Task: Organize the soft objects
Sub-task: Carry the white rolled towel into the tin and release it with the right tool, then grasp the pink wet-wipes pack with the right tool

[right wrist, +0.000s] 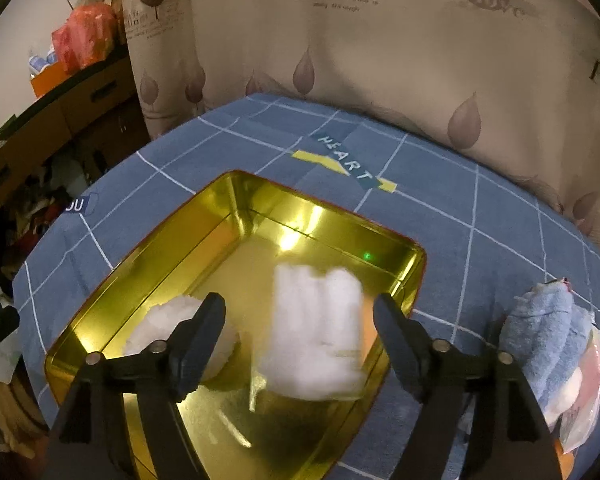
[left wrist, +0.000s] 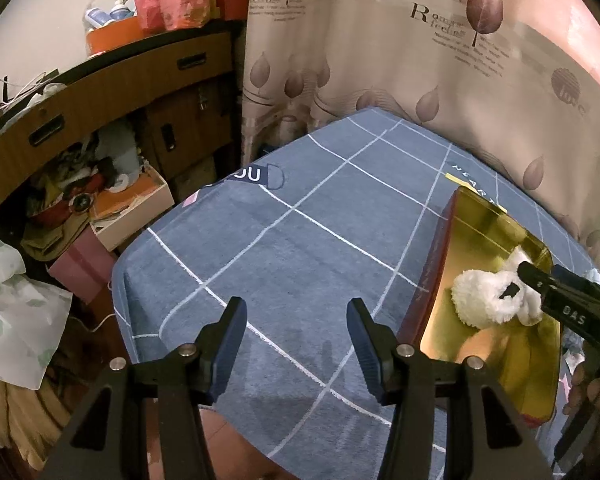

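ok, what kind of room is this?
Probably a lived-in home room, maybe a bedroom: leaf-print curtain, cluttered wooden cabinet, and a blue checked cloth over the work surface.

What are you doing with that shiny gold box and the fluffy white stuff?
A person is tidying soft things into a shiny gold metal tin on a blue checked cloth. The right tongs hang open over the tin, with a fluffy white soft piece blurred between them, not pinched, and another white fluffy piece lying in the tin already. The left tongs wait open over the cloth, holding nothing. A light blue fuzzy cloth bundle still sits beside the tin.
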`<move>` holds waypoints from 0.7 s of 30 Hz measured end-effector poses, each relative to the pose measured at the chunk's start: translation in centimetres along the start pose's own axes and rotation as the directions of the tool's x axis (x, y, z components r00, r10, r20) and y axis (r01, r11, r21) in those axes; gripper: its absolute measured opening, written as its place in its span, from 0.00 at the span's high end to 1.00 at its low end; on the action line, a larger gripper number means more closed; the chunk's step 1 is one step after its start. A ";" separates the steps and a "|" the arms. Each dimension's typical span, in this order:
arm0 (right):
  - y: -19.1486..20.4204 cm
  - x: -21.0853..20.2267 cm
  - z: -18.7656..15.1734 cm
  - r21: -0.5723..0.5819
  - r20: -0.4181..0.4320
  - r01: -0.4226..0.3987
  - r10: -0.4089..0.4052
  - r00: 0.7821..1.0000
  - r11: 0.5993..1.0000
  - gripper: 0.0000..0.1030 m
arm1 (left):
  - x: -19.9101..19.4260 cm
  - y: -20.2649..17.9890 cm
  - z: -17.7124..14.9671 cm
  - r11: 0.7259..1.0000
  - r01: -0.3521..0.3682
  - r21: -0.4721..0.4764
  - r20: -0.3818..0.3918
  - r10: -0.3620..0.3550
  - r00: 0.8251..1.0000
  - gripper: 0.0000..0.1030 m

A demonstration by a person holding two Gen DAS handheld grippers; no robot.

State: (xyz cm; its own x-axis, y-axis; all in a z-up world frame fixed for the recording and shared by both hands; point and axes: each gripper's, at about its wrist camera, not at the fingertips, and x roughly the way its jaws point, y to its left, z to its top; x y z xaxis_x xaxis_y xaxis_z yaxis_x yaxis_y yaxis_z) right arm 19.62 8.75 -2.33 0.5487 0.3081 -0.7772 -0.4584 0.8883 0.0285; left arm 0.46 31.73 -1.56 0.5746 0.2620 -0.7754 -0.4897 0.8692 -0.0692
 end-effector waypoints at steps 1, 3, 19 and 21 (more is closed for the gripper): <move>-0.1 -0.3 -0.1 -0.001 0.002 -0.007 0.007 1.000 1.000 0.28 | 0.0 0.0 0.0 1.000 -0.001 0.001 -0.001 0.001 1.000 0.48; -0.3 -1.0 -0.4 -0.001 0.009 -0.008 0.008 1.000 1.000 0.28 | 0.0 -0.2 -0.1 1.000 0.002 0.004 -0.004 -0.002 1.000 0.48; -10.2 -10.6 -4.9 0.074 0.090 0.132 -0.139 0.986 0.988 0.23 | 0.2 -1.2 -0.7 0.999 0.001 0.052 -0.011 -0.001 1.000 0.48; -12.4 -11.4 -5.3 0.098 0.089 0.165 -0.174 0.981 0.981 0.23 | 0.2 -1.4 -0.8 0.998 -0.003 0.059 -0.010 0.004 1.000 0.48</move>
State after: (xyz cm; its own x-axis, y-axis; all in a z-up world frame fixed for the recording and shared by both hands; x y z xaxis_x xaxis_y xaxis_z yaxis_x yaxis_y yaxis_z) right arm 15.34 -7.58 2.90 0.6798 0.1779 -0.7115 -0.2906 0.9561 -0.0386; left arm 0.75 30.22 -2.11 0.5661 0.2611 -0.7819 -0.4517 0.8917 -0.0293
